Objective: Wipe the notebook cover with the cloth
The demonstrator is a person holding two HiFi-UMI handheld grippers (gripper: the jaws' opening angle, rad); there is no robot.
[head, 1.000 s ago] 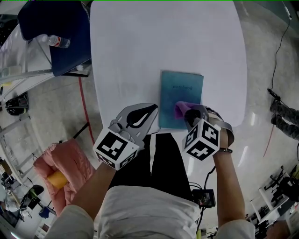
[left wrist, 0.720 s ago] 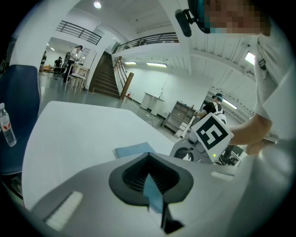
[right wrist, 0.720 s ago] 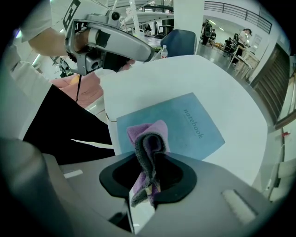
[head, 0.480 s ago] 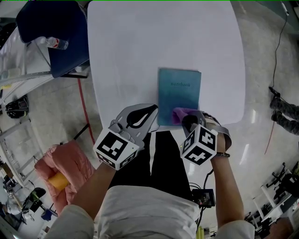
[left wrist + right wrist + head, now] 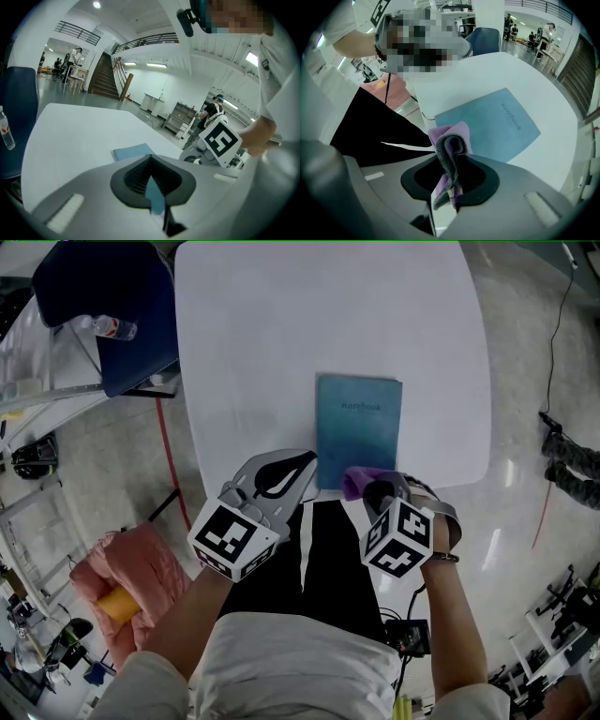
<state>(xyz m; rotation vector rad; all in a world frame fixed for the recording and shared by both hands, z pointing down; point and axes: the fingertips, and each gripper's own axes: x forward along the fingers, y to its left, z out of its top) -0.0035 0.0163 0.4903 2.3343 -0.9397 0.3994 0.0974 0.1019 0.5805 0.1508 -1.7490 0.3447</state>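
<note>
A teal notebook (image 5: 358,430) lies closed on the white table (image 5: 272,334), close to the near edge. My right gripper (image 5: 373,489) is shut on a folded purple cloth (image 5: 359,481), which hangs at the notebook's near right corner, by the table edge. In the right gripper view the cloth (image 5: 449,154) bunches between the jaws of that gripper (image 5: 451,187), with the notebook (image 5: 492,124) just beyond. My left gripper (image 5: 298,465) rests at the table's near edge, left of the notebook, shut and holding nothing. The left gripper view shows the notebook (image 5: 132,152) past its gripper (image 5: 152,187).
A dark blue chair (image 5: 112,306) with a water bottle (image 5: 114,327) stands left of the table. A pink bundle (image 5: 131,577) lies on the floor at the lower left. A cable (image 5: 555,343) runs over the floor at the right.
My right gripper has drawn the cloth back toward the person, from the lower part of the cover to the notebook's near corner. The left gripper has stayed put.
</note>
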